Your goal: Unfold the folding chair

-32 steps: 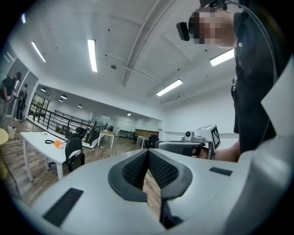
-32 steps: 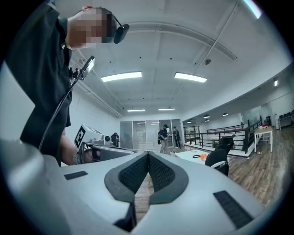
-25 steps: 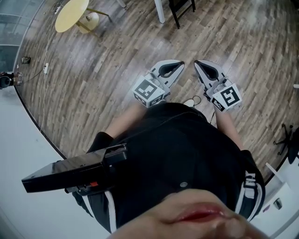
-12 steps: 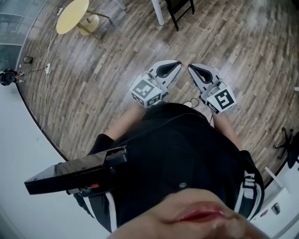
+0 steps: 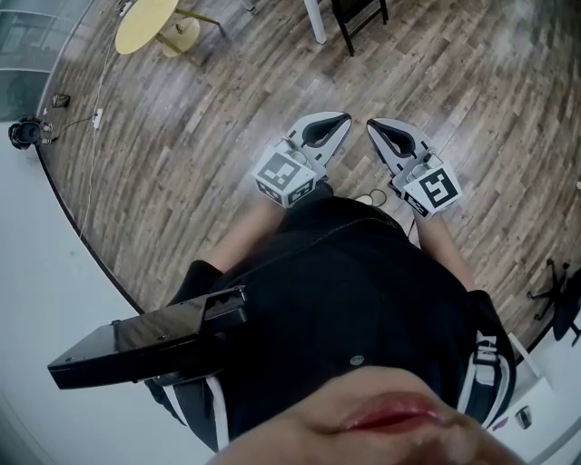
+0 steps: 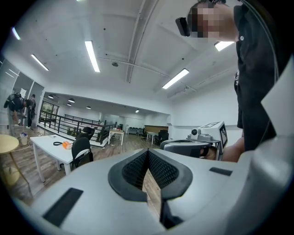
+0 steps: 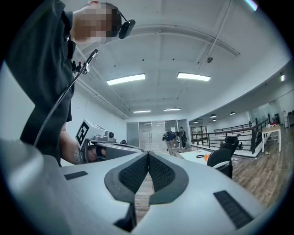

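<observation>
My left gripper [image 5: 343,118] and right gripper [image 5: 372,124] (smooth grey wedges, ribbed black pads [image 6: 161,172]) sit pinched shut, empty, mid-frame over wood planks [image 5: 209,118].

Black thin-framed folding chair [image 5: 359,16], standing on wooden floor [image 5: 182,163] just beside white table leg [image 5: 317,23]. Mostly cut off by top edge.

- We see a floor [image 5: 227,109] of wood-look planks, with a soft sheen where the light falls.
- The left tongs [image 6: 148,152] and right tongs [image 7: 148,155] look like smooth, matt grey plastic; their pads [image 6: 133,170] are black and finely ribbed.
- The shirt [image 5: 363,291] is matt black cloth.
- The round tabletop [image 5: 145,23] looks smooth.
</observation>
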